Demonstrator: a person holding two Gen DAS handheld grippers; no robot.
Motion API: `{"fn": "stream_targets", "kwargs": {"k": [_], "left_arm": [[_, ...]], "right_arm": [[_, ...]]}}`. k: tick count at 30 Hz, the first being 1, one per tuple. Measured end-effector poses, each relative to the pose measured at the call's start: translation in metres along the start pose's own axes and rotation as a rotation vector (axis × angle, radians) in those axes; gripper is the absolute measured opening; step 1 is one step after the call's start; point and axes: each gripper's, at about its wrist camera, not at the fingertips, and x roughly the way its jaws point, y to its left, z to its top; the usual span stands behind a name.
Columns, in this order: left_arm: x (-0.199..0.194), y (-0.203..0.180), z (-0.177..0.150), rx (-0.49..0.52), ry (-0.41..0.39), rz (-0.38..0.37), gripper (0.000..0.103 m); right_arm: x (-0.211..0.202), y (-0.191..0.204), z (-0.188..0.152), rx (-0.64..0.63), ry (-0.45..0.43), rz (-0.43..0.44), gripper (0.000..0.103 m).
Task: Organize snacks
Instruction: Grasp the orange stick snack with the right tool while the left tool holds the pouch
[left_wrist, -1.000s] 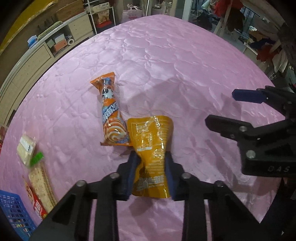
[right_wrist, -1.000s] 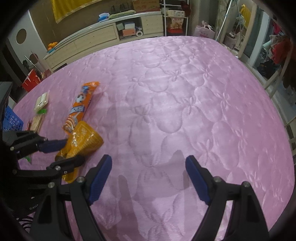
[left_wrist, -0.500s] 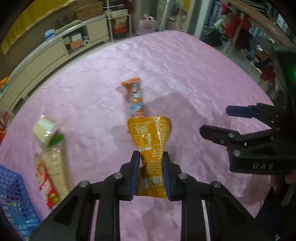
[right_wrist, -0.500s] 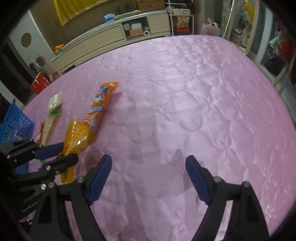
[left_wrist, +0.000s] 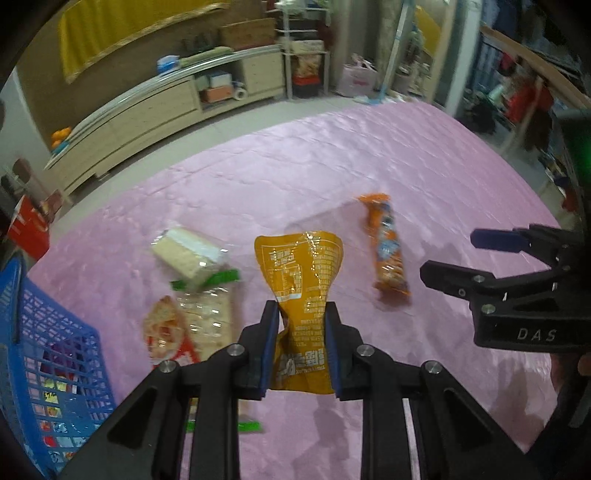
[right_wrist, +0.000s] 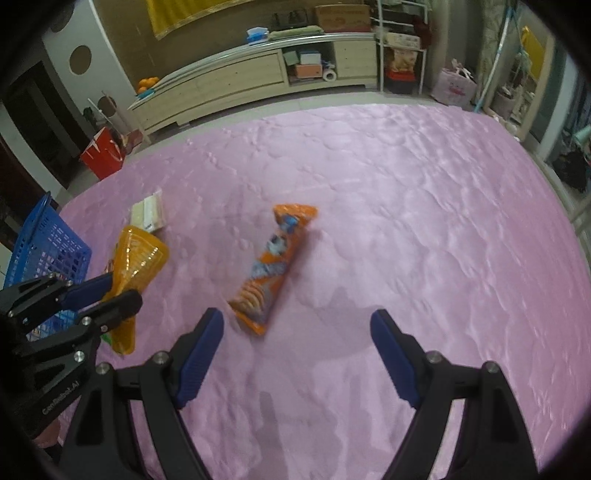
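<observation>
Crinkled yellow foil snack packet (left_wrist: 301, 291): clamped at its lower half by the black left gripper (left_wrist: 298, 345), lifted above the pink quilted cloth (left_wrist: 295, 177), long axis running away from the camera. Black right gripper (right_wrist: 295, 354): spread wide, nothing held. Orange biscuit sleeve (right_wrist: 271, 269): laid diagonally.

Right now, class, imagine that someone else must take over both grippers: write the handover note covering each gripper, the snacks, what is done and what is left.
Left gripper: shut on the yellow snack bag, held up off the pink cover.
Right gripper: open, holding nothing, above the cover near the orange biscuit pack.
Blue basket: at the far left, some packets already inside.
On the cover: the orange pack, the white wafer pack, the clear cracker pack.
Left to do: probably drop the yellow bag into the basket, then the other three.
</observation>
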Motion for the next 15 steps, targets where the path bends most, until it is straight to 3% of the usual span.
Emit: {"fn": "stream_targets", "kwargs": {"k": [6,12,15], "left_arm": [[0.013,0.027,0.007,-0.101,-0.007,0.014,0.022],[0.02,0.034,0.01,-0.124,-0.008,0.018,0.022],[0.022,0.034,0.009,-0.135,-0.005,0.023,0.022]], "right_arm": [[0.019,0.012,0.014,-0.025,0.013,0.008,0.085],[0.052,0.02,0.022,-0.044,0.09,-0.039,0.053],[0.052,0.027,0.018,-0.078,0.079,-0.055,0.033]]}}
